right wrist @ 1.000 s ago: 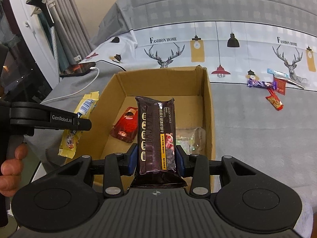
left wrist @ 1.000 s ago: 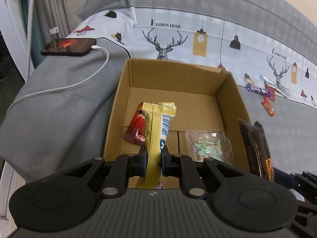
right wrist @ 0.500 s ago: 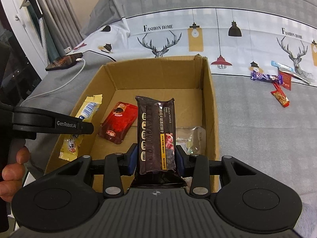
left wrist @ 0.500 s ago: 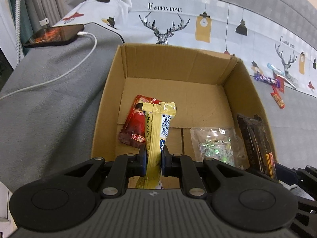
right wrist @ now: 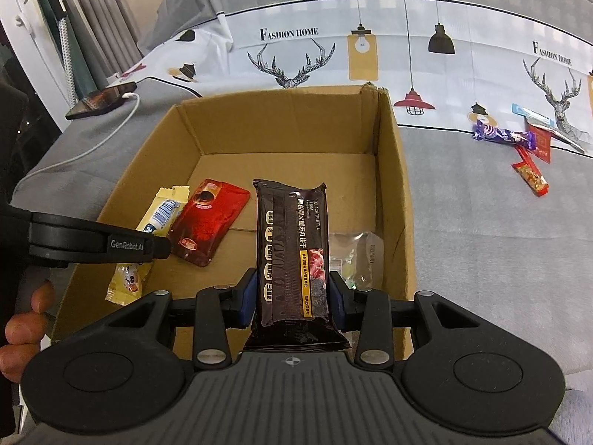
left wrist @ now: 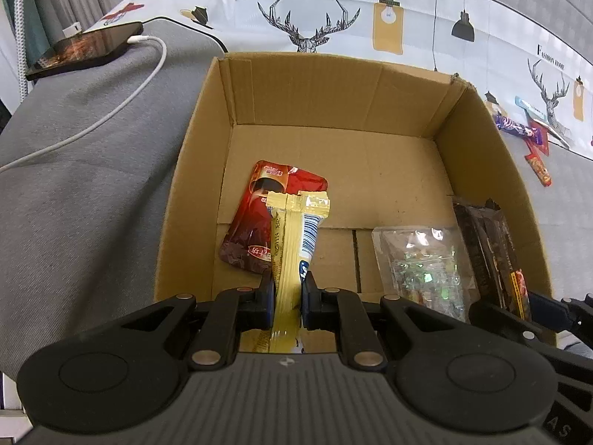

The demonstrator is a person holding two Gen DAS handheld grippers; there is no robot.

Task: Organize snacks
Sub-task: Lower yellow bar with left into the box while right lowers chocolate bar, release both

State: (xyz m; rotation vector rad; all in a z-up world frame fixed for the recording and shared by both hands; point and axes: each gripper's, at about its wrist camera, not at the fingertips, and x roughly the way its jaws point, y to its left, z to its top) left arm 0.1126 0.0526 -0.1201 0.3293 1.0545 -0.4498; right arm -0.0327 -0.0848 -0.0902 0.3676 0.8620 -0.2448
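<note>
An open cardboard box [left wrist: 333, 85] [right wrist: 281, 118] sits on the bed. My left gripper [left wrist: 288, 293] is shut on a yellow snack packet [left wrist: 292, 237], held over the box's near left part; the packet also shows in the right wrist view [right wrist: 163, 211]. My right gripper [right wrist: 292, 293] is shut on a dark brown biscuit pack [right wrist: 292, 244], held over the box's near right part; the pack shows at the right in the left wrist view [left wrist: 489, 244]. A red sachet [left wrist: 270, 215] [right wrist: 211, 218] and a clear candy bag [left wrist: 418, 263] [right wrist: 355, 256] lie on the box floor.
Several loose snacks [right wrist: 519, 148] [left wrist: 526, 137] lie on the bedspread to the right of the box. A phone [left wrist: 85, 48] [right wrist: 100, 100] with a white charging cable [left wrist: 111, 111] lies on the grey blanket to the left. Curtains hang at far left.
Both grippers have moved forward and lower over the box with their packets still held. The box now fills more of both views.
</note>
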